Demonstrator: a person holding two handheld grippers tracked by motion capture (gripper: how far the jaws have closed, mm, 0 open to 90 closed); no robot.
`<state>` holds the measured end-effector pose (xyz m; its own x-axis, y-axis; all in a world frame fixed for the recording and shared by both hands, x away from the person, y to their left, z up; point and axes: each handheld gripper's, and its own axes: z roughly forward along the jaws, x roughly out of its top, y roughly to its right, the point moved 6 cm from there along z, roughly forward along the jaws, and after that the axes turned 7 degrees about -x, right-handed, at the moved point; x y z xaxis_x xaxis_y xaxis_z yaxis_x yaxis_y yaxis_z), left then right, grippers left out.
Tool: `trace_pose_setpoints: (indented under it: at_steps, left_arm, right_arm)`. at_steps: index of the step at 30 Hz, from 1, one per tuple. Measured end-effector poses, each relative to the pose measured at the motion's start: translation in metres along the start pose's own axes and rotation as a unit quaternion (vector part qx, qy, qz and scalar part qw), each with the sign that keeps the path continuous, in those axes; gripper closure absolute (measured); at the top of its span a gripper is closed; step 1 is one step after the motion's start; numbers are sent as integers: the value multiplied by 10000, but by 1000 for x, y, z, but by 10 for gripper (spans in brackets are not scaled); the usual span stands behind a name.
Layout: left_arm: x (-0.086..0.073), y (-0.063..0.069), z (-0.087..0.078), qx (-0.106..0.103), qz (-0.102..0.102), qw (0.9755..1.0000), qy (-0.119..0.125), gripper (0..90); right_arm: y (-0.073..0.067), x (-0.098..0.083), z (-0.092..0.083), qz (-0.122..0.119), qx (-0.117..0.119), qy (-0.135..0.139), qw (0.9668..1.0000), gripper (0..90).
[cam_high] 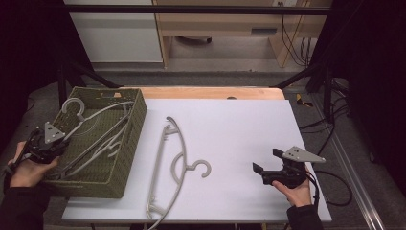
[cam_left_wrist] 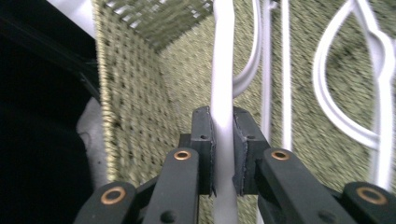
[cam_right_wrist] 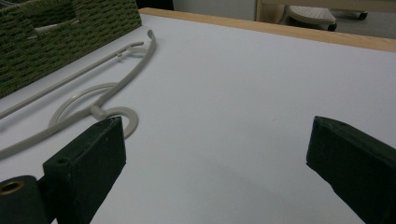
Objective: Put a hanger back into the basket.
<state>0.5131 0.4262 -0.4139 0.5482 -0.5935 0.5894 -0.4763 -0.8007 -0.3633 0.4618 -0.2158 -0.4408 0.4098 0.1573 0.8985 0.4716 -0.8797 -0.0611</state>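
A green woven basket stands at the table's left with pale grey hangers lying in it. My left gripper reaches over its near left corner. In the left gripper view it is shut on one grey hanger's bar, both pads pressed against it. A second hanger lies beside it on the basket floor. Another grey hanger lies flat on the white table. My right gripper rests open at the right, pointing toward that hanger, with nothing between its jaws.
The white tabletop has a wooden strip along its far edge. The basket's side stands close to the loose hanger. Cables trail off the table's right side. Furniture legs stand on the floor beyond.
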Motion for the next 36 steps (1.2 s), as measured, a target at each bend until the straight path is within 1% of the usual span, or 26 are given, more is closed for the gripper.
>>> trace_pose_setpoints:
  at_steps: [1,2,4,5,7,8,11,12,14,15,16,18,20,21,22,25,26,29,31,33,34,36]
  left_arm:
    - [1,1,-2,-115,-47,9999,-20,799]
    - [2,5,-3,-306,-134,9994,44,798]
    - [3,11,-4,-471,-102,9988,-35,792]
    - [3,15,-4,-512,-108,9986,-101,790]
    - [3,21,-4,-599,-94,9980,-157,788]
    - [3,23,-4,-613,-108,9980,-143,785]
    - [4,32,-4,-766,-203,9967,-175,775]
    - [5,34,-4,-811,-253,9962,-198,770]
    - [6,41,-4,-1027,-308,9940,-216,756]
    - [6,43,-3,-1076,-330,9934,-202,721]
    - [7,46,-3,-1139,-324,9927,-235,708]
    - [9,52,-3,-1129,-291,9929,-243,670]
    - [13,56,-8,-1127,-286,9932,-87,623]
    - [15,56,-10,-1087,-311,9936,-37,608]
    - [17,56,-13,-1044,-349,9939,66,592]
    - [25,57,-24,-1028,-484,9927,394,512]
    - [28,59,-28,-1025,-492,9923,497,495]
    - [37,66,-38,-975,-550,9898,878,421]
    - [45,73,-44,-963,-569,9871,1150,365]
    - [52,79,-50,-973,-549,9850,1317,325]
    - [55,84,-52,-1012,-551,9834,1403,308]
    - [61,94,-56,-1164,-558,9797,1535,269]
  right_arm:
    - [0,0,0,9,9,2,10000,51]
    - [0,0,0,-7,-3,0,10000,51]
    - [0,0,0,-26,7,-9,10000,51]
    - [-1,0,0,-25,12,-9,10000,51]
    - [-1,0,0,-22,18,-9,10000,51]
    - [-1,1,0,-11,16,8,10000,51]
    - [-1,1,0,-10,17,7,10000,52]
    - [-1,0,0,-24,24,-8,10000,52]
    - [-2,0,0,-34,31,-8,10000,52]
    - [-2,0,0,-30,33,-2,10000,52]
    - [-2,0,0,-33,38,6,10000,52]
    - [-2,1,-1,-3,42,21,10000,52]
    - [-2,1,-1,12,47,32,10000,53]
    - [-2,2,-1,29,52,48,10000,53]
    - [-2,2,-2,21,52,51,10000,53]
    - [-2,2,-2,25,55,63,10000,54]
    - [-2,3,-3,22,51,68,10000,54]
    - [-2,4,-4,12,76,90,9999,55]
    - [-2,4,-4,-9,65,98,9999,55]
    - [-3,5,-4,-2,77,102,9999,56]
    - [-3,4,-4,-17,64,95,9999,56]
    - [-3,4,-3,1,54,89,9999,56]
